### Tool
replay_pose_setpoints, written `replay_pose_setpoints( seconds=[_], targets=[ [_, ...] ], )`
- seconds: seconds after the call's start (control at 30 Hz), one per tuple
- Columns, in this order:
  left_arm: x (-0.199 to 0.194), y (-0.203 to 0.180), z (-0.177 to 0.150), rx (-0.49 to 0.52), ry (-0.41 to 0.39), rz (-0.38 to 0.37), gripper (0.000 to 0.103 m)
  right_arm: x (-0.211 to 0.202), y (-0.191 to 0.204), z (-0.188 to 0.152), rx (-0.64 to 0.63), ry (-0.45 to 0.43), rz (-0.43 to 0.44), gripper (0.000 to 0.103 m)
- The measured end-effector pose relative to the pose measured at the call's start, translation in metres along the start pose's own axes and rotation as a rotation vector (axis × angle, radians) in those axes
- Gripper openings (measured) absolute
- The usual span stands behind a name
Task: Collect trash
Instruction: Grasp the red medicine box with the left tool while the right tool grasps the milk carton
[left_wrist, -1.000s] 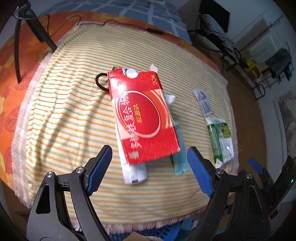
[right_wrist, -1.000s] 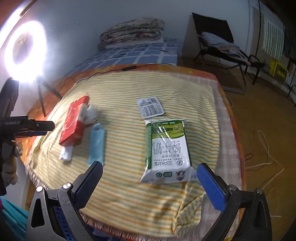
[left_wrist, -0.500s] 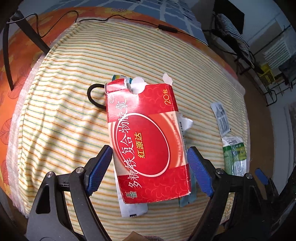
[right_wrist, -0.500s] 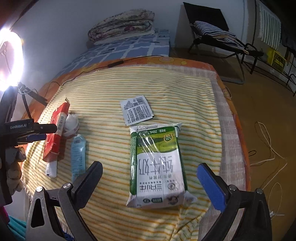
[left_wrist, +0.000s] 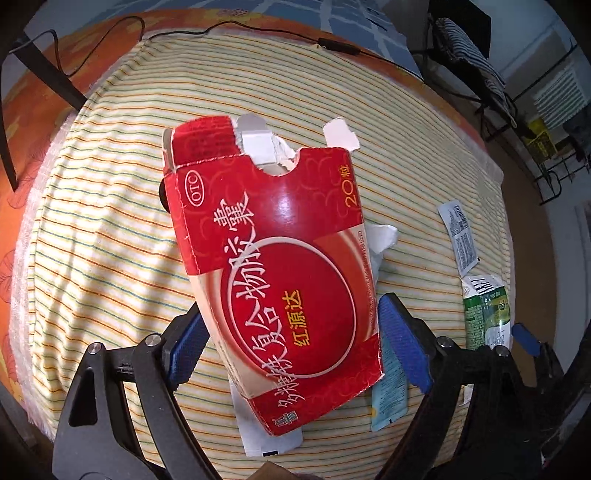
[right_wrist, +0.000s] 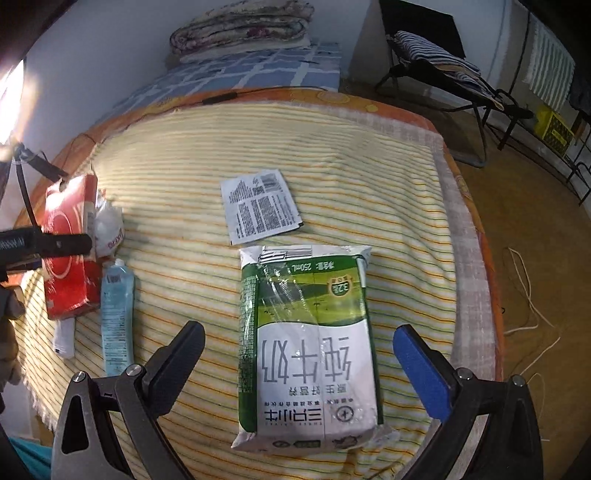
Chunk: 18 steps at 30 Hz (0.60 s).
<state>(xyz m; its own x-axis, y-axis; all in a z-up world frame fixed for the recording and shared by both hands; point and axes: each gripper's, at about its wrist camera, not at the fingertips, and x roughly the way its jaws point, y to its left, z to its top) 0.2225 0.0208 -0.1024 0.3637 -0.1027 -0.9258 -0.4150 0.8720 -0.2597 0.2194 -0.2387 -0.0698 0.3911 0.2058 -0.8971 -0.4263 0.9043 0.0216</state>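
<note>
Your trash lies on a striped yellow blanket (right_wrist: 332, 155) spread over a surface with an orange floral cover (left_wrist: 22, 122); whether that is a bed or a bench you cannot tell from here. Behind it sits a blue checked mattress (right_wrist: 258, 70) with a folded quilt (right_wrist: 240, 26) on top.

The biggest piece in front of your right claw (right_wrist: 306, 365) is the green and white milk pouch (right_wrist: 310, 343), lying flat on the blanket between the two spread fingers, which stand well clear of its sides. That claw is wide open and grips nothing.

Next in size is the red medicine box (left_wrist: 273, 266), torn open at its far end. It fills the space between the fingers of your left claw (left_wrist: 291, 339), which is open too; the blue pads (left_wrist: 402, 343) sit just beside the box's long edges, and you cannot tell whether they touch it.

Beyond the pouch lies a flat white printed sachet (right_wrist: 258, 206), apart from it. Beside the red box, a slim light-blue sachet (right_wrist: 116, 314) lies lengthwise, with crumpled white paper (right_wrist: 107, 229) near the box's far end. A white strip (left_wrist: 266, 432) pokes out from under the box's near end.
</note>
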Motion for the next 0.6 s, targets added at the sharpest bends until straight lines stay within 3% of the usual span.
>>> replay_pose_setpoints(
  seconds=[0.07,0.13,0.27,0.37,0.4,0.43,0.47,0.6],
  targets=[
    [-0.001,0.002,-0.001,-0.002,-0.007,-0.004,0.089,0.004,0.004,0.000,-0.018,0.009,-0.013,0.103],
    [-0.005,0.004,-0.001,-0.003,-0.017,-0.019,0.081,0.008,0.007,0.000,-0.045,0.019,-0.036,0.103],
    [-0.014,0.005,-0.001,0.015,-0.046,-0.018,0.080,0.014,0.011,-0.003,-0.087,0.041,-0.081,0.102],
    [-0.019,0.010,-0.002,0.011,-0.059,-0.027,0.077,0.016,0.011,-0.004,-0.098,0.056,-0.098,0.088],
    [-0.021,0.012,-0.002,0.006,-0.061,-0.037,0.074,0.017,0.010,-0.004,-0.096,0.064,-0.096,0.082],
    [-0.024,0.015,-0.002,0.004,-0.061,-0.044,0.058,0.017,0.008,-0.005,-0.090,0.070,-0.087,0.083],
    [-0.027,0.018,-0.002,0.002,-0.060,-0.071,0.051,0.017,0.007,-0.005,-0.082,0.069,-0.079,0.083],
    [-0.038,0.023,-0.001,0.018,-0.077,-0.091,0.047,0.011,0.001,-0.006,-0.059,0.053,-0.067,0.083]
  ],
)
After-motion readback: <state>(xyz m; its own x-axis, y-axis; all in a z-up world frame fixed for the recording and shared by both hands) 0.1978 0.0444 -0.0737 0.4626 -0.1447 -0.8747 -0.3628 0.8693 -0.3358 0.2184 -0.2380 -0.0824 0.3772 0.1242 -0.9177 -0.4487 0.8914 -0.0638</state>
